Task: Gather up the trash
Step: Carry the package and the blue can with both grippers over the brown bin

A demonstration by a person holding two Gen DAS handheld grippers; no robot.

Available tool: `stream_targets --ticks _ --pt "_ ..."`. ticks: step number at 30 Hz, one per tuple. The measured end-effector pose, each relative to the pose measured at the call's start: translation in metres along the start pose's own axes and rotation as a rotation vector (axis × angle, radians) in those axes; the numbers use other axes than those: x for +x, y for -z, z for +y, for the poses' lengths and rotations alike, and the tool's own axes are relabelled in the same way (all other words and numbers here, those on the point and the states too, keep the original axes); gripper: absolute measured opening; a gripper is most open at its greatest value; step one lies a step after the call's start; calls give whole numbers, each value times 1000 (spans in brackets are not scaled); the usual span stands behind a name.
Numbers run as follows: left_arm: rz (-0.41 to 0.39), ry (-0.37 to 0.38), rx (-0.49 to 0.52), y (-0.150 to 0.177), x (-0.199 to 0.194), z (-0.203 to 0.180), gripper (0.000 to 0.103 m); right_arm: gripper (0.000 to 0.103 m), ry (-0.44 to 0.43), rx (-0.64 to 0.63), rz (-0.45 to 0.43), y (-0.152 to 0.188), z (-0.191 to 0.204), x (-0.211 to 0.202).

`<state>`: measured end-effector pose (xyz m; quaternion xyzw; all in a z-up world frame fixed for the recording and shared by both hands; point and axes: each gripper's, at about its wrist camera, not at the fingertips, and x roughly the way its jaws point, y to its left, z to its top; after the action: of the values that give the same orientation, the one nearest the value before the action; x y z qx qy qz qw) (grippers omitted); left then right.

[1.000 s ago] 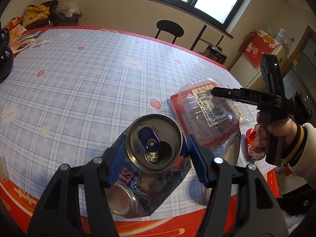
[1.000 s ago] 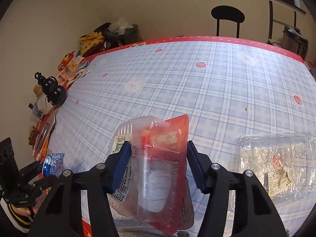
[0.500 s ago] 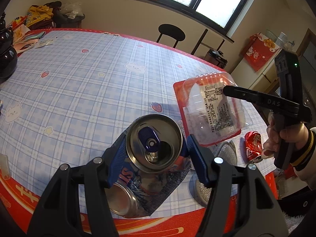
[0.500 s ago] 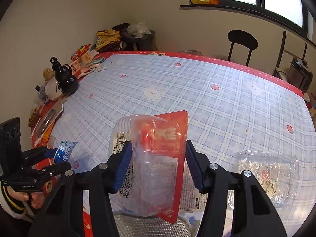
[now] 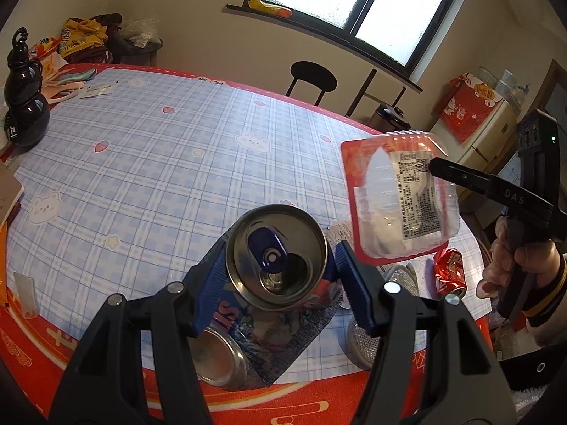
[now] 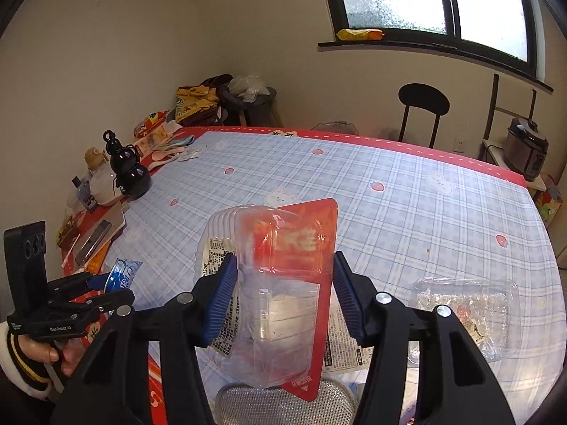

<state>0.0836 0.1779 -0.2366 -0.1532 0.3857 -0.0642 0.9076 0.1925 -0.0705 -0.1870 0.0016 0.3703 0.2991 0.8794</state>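
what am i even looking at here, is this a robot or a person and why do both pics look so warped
It is a person, not a robot. Each hand holds a two-finger grabbing tool with a fisheye camera on it, which bends the picture.

The left-hand camera shows the left tool clamped on a crushed blue can. The right-hand camera shows the right tool clamped on a clear plastic food box with a red card.

Each tool also appears in the other's view. Below is a table with a blue checked cloth. On it lie a crushed red can, another clear plastic tray and a black gourd-shaped bottle. A mesh bin sits right under the box.
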Motion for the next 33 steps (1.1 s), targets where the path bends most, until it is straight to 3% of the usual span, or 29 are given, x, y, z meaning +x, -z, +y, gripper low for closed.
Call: stream_targets --ticks 15,24,33 --pt "-60 -42 45 -19 -46 -30 62 54 126 66 -172 8 -41 -97" --pt "-100 7 121 -42 -52 -103 62 54 241 137 -264 32 -104 -182" --pt "-89 106 202 -47 -26 -199 62 54 399 216 -312 73 -182 -272"
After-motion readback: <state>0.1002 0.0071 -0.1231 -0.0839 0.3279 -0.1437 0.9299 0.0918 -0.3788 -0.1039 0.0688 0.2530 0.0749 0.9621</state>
